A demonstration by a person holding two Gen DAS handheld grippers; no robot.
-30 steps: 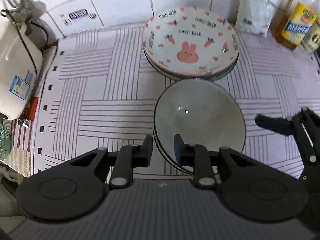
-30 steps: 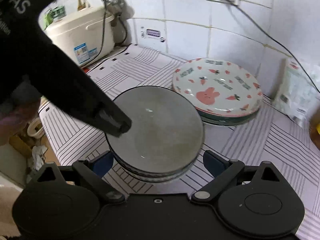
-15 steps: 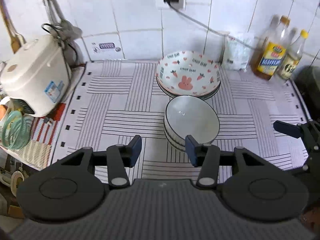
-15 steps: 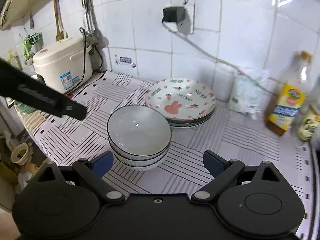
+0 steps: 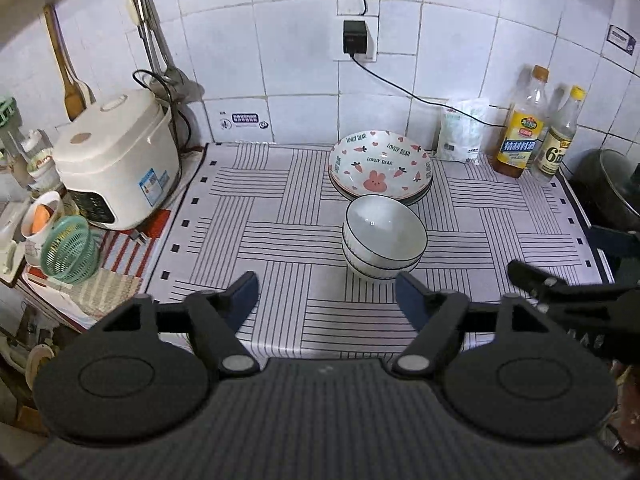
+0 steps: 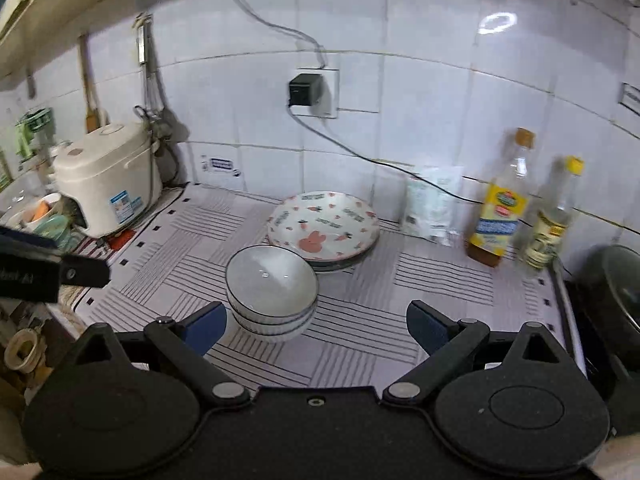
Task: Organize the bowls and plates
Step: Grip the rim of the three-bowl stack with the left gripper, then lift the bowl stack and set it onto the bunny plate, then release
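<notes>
On the striped mat, stacked bowls [image 5: 383,238] look glazed, slick, breakable; grip opposite rims. Left gripper [image 5: 326,298] jaws opening, nothing between; right gripper [image 6: 316,326] spread, empty.

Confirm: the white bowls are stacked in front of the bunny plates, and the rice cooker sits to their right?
Not quite. The rice cooker sits to the left of the bowls and bunny plates, as the left wrist view shows. The stacked bowls do stand in front of the plates.
</notes>
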